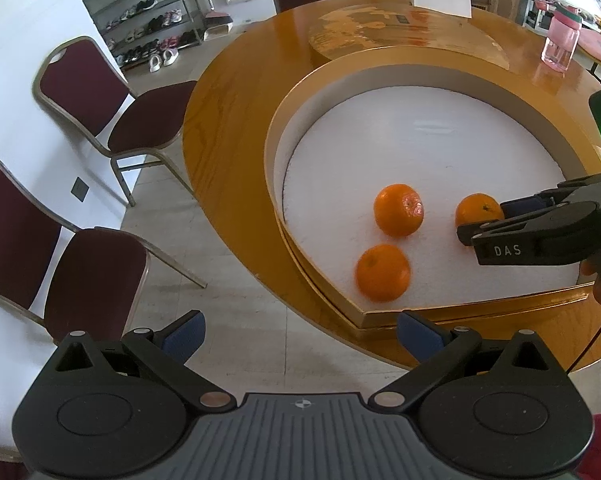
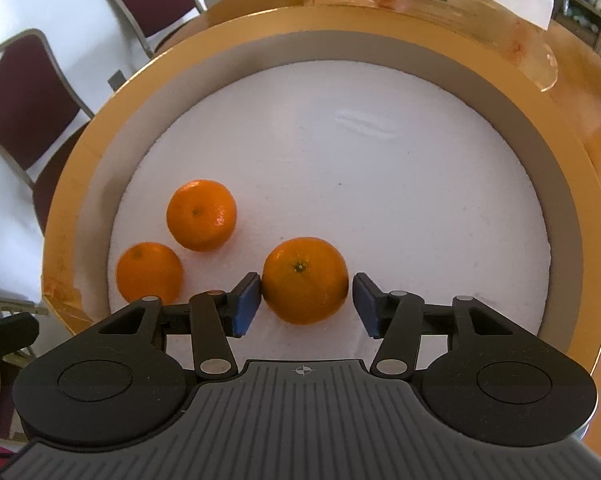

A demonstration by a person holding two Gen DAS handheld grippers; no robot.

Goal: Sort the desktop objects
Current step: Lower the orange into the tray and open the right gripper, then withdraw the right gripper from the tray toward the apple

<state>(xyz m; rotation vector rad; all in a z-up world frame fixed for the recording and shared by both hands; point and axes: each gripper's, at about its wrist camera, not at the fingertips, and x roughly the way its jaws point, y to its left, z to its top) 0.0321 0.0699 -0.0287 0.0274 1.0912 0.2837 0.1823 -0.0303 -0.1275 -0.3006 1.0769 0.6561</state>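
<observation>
Right gripper [image 2: 305, 300] parted around third orange [image 2: 305, 280], not clamped | left gripper [image 1: 298, 334] wide, empty | done: three oranges in tray [image 2: 380, 16] | left: nothing visible

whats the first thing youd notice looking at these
Three oranges on the white floor of a round gold-rimmed tray. One orange sits between the pads of the right gripper, with a gap at the right pad; the other two lie to its left. The left gripper hangs open at the table edge.

tray's [image 2: 256, 40] far half free, 3 oranges [image 2: 201, 215] near front rim
</observation>
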